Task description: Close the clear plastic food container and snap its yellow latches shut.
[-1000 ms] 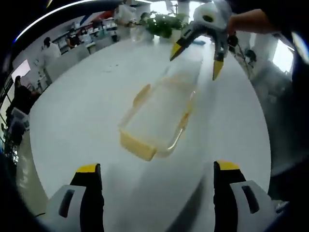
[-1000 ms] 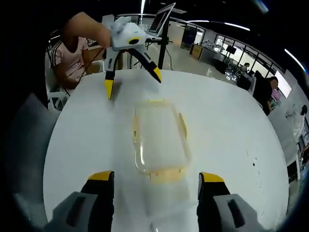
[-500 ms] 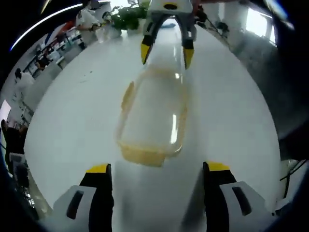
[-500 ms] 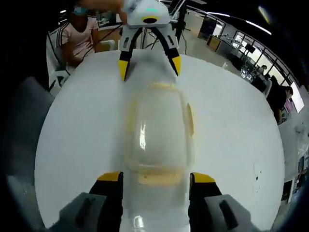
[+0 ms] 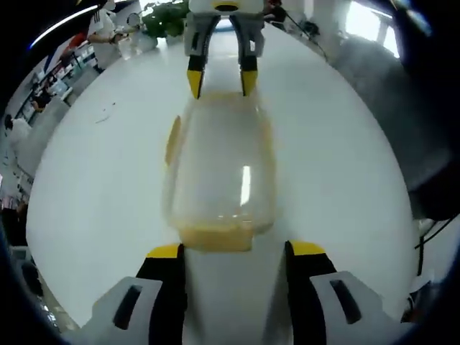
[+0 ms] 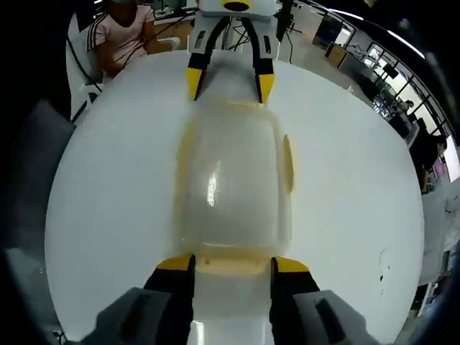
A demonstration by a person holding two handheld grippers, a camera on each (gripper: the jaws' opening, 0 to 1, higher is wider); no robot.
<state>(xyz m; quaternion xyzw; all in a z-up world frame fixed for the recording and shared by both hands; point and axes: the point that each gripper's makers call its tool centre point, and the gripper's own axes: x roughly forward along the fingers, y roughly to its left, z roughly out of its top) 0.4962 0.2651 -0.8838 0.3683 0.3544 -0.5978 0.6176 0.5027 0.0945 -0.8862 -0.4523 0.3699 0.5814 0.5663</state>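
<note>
Two grippers of mine bracket the clear container (image 5: pixel 219 172) lying on the white table (image 5: pixel 338 165): left gripper (image 5: pixel 236 250) and right gripper (image 6: pixel 224 263) each spread apart at an opposite end's yellow latch (image 5: pixel 215 237).

Container (image 5: pixel 219 169) latches (image 5: pixel 215 237) — blurred, locked or loose unclear — far people (image 6: pixel 126 36) cropped.

A round white table (image 5: pixel 93 187) carries one thing directly on it — the clear food container (image 5: pixel 219 169) with yellow latches
</note>
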